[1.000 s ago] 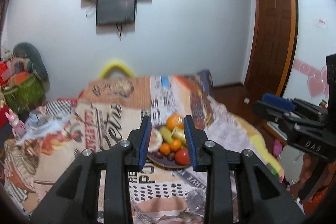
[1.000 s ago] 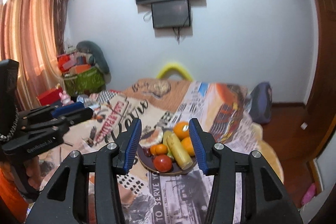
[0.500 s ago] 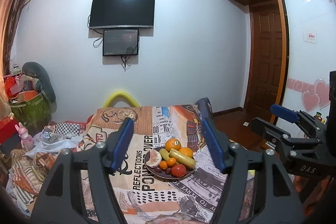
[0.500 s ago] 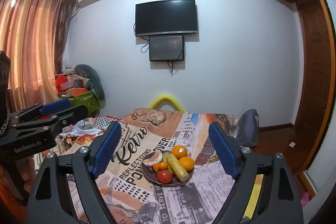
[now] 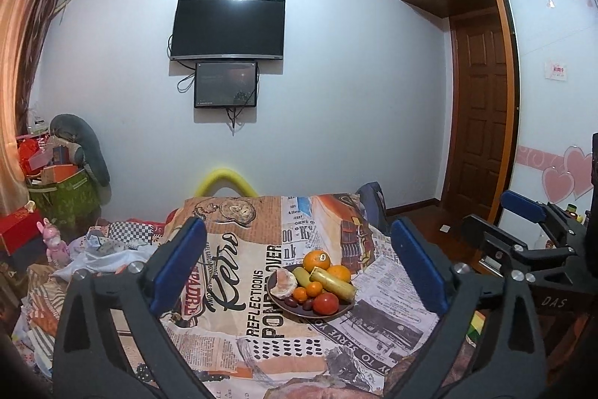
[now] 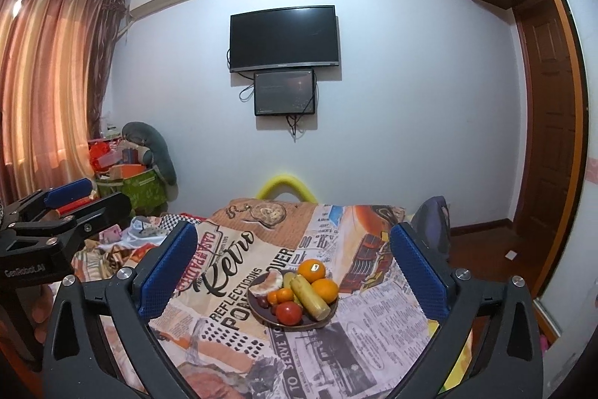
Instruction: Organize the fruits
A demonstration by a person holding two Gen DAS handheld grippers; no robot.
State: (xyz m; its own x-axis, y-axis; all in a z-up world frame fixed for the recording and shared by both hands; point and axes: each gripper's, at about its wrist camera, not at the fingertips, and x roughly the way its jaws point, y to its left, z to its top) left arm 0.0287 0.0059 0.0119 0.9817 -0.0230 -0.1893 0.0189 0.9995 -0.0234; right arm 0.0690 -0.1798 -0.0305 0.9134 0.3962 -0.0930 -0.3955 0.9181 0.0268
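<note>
A dark plate (image 5: pixel 332 312) of fruit sits on a printed cloth over a table (image 5: pixel 239 287). It holds two oranges (image 5: pixel 316 260), a red tomato (image 5: pixel 325 303), small tangerines (image 5: pixel 313 288), a yellow-green long fruit (image 5: pixel 332 279), a peeled pale fruit (image 5: pixel 283 282) and dark dates. My left gripper (image 5: pixel 299 268) is wide open and empty, well back from the plate. My right gripper (image 6: pixel 295 268) is wide open and empty, also back from the plate (image 6: pixel 323 319). Each gripper shows at the edge of the other's view.
A television (image 5: pixel 228 28) and a smaller screen hang on the far wall. Boxes, bags and a grey plush (image 5: pixel 80 148) pile up at the left. A wooden door (image 5: pixel 482 122) and wardrobe stand at the right. A yellow foam arch (image 5: pixel 226 180) rises behind the table.
Both grippers opened from a narrow gap to wide open. Both pulled back and up from the plate, so the fruit looks smaller and more of the room shows.
</note>
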